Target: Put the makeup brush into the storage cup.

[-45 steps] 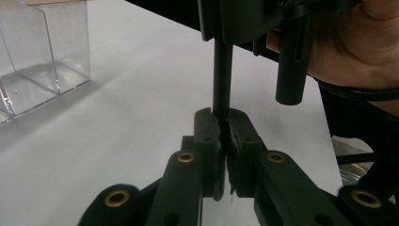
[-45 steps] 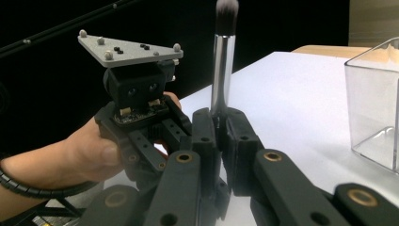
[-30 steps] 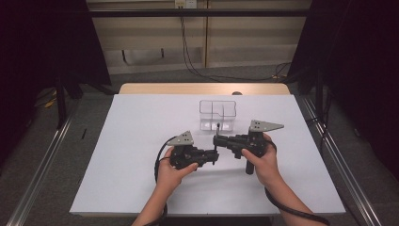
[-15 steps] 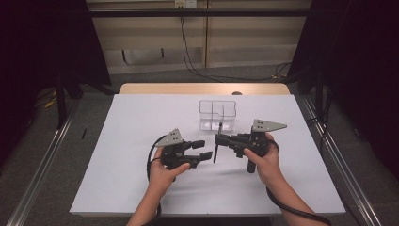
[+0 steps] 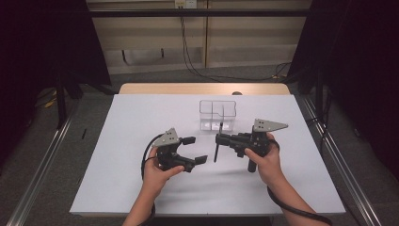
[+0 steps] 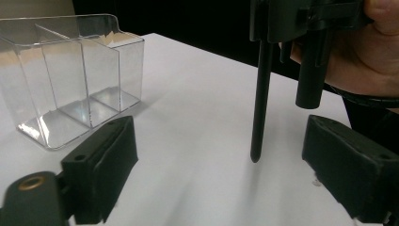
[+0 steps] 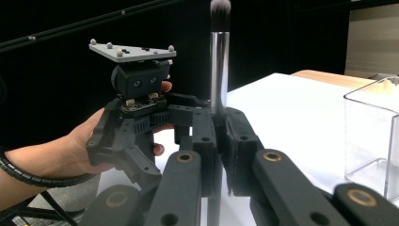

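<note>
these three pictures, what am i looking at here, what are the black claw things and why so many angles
A person sits at a white table holding a hand-operated two-jaw gripper in each hand. One picture comes from a camera above the table; the other two come from cameras riding on each gripper, looking along its jaws. The right gripper is shut on a makeup brush, a slim black stick held upright with its bristles on top and its handle tip just above the table. The left gripper has just been opening and now stands open, with nothing between its jaws. Behind them stands a clear plastic organizer with divided compartments.
</note>
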Demonstrator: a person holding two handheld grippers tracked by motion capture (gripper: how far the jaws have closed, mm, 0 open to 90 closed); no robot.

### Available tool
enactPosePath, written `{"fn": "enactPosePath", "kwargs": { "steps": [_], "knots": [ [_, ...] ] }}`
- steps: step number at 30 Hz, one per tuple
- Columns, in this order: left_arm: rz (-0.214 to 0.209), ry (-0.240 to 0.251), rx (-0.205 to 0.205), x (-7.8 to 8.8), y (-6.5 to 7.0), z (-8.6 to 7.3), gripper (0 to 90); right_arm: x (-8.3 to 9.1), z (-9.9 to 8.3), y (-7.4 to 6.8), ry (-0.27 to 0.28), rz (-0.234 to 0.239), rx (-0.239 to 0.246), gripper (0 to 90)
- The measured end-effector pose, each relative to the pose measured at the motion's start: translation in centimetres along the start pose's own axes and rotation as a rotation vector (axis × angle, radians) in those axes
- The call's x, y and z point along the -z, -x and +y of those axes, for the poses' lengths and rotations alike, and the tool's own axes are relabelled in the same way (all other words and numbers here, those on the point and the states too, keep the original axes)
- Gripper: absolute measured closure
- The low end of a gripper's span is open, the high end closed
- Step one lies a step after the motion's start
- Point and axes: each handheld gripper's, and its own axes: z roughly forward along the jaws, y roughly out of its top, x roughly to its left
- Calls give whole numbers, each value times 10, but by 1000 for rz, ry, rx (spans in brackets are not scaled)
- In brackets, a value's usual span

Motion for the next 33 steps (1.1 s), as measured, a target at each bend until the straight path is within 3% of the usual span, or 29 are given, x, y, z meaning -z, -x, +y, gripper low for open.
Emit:
{"fn": "enactPosePath", "kwargs": {
  "steps": [9,12,25,33],
  "knots": [
    [20,0,3,6,-1,2,26,2,1,0,4,-1,6,846],
    [12,5,-20,12,-3,2,11,3,2,0,8,1,6,846],
    [46,31,-53,37,-8,0,7,5,2,0,19,-2,11,846],
    [79,52,-52,55,-12,-4,7,5,2,0,23,-2,14,846]
  ]
}}
